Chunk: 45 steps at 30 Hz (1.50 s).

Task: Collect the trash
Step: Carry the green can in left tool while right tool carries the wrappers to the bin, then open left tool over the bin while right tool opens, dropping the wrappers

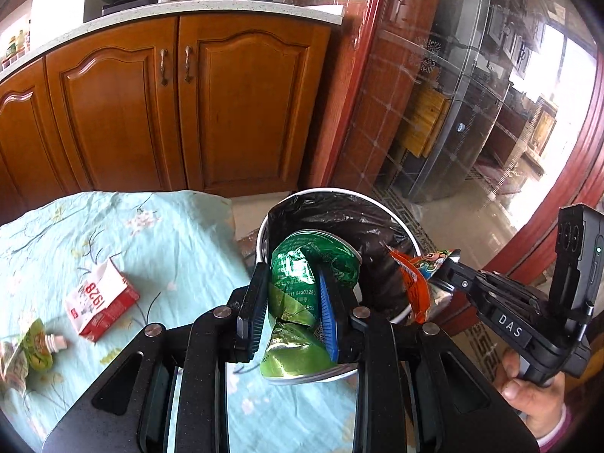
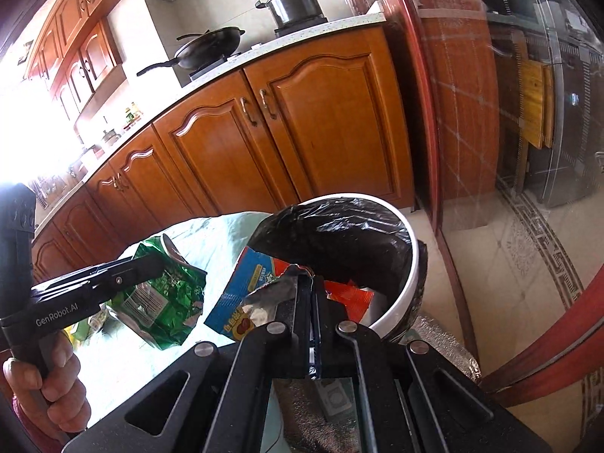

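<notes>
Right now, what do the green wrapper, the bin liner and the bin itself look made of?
Green wrapper: thin metallised plastic film, glossy; sharp creases, and a silvery inner face shows in the right wrist view.
Bin liner: thin black plastic film, shiny and wrinkled.
Bin: smooth white rim, probably rigid plastic; cannot rule out enamelled metal.

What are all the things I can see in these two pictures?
green snack bag: 1, green, gripped over the bin
colourful wrapper: 1, blue and orange, gripped at the bin's rim
trash bin: 1, white with black liner, beside the table
red carton: 1, red and white, on the tablecloth
green pouch: 1, on the tablecloth
tablecloth: 1, pale blue floral
wok: 1, black, on the stove
pot: 1, dark, on the stove
left gripper: 1, black
right gripper: 1, black
</notes>
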Motion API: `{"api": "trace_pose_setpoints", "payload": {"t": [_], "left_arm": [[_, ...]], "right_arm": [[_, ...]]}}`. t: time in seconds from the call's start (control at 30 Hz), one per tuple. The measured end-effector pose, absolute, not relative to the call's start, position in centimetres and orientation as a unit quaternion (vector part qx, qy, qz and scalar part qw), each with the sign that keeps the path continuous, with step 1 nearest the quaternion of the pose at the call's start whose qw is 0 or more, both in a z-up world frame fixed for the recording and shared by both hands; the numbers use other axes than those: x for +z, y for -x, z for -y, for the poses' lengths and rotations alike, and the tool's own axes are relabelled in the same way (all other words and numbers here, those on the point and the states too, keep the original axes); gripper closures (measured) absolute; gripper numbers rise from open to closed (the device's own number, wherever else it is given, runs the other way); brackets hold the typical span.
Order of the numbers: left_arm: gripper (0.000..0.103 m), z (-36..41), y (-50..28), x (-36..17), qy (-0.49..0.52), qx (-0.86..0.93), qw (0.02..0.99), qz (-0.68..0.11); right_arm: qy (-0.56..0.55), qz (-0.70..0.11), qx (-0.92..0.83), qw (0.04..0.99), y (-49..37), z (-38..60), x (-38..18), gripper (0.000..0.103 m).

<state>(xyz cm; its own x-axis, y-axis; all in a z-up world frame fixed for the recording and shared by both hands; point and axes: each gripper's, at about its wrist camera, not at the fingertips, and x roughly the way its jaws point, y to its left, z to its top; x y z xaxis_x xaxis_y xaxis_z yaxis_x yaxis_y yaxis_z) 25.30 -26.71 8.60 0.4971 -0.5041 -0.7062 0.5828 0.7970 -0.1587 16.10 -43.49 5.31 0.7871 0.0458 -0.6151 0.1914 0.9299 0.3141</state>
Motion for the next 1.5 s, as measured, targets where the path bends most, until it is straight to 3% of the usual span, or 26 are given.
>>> {"api": "trace_pose_setpoints", "payload": {"t": [0.8,1.1,1.37,1.47,1.5], "left_arm": [[0.079,33.0,-30.7,4.5,-0.071,-0.305,0.842,-0.439],[0.079,33.4,-31.3,3.0,-0.072,-0.308,0.827,-0.465],[0.069,32.2,-30.4,3.3,-0.056,-0.314,0.828,-0.461],[0.068,31.1,-30.1,3.5,-0.044,-0.313,0.830,-0.460],[0.068,30.7,-30.0,3.7,-0.040,-0.312,0.831,-0.459]], "right_arm": [[-0.167,-0.376,-0.058,0.910,-21.4,46.9,2.6,0.102],[-0.169,-0.390,-0.053,0.904,-21.9,47.1,1.5,0.097],[-0.185,-0.380,-0.054,0.905,-21.1,47.3,1.7,0.096],[-0.193,-0.377,-0.050,0.905,-20.7,47.2,1.8,0.091],[-0.195,-0.375,-0.049,0.905,-20.6,47.1,1.9,0.086]]}}
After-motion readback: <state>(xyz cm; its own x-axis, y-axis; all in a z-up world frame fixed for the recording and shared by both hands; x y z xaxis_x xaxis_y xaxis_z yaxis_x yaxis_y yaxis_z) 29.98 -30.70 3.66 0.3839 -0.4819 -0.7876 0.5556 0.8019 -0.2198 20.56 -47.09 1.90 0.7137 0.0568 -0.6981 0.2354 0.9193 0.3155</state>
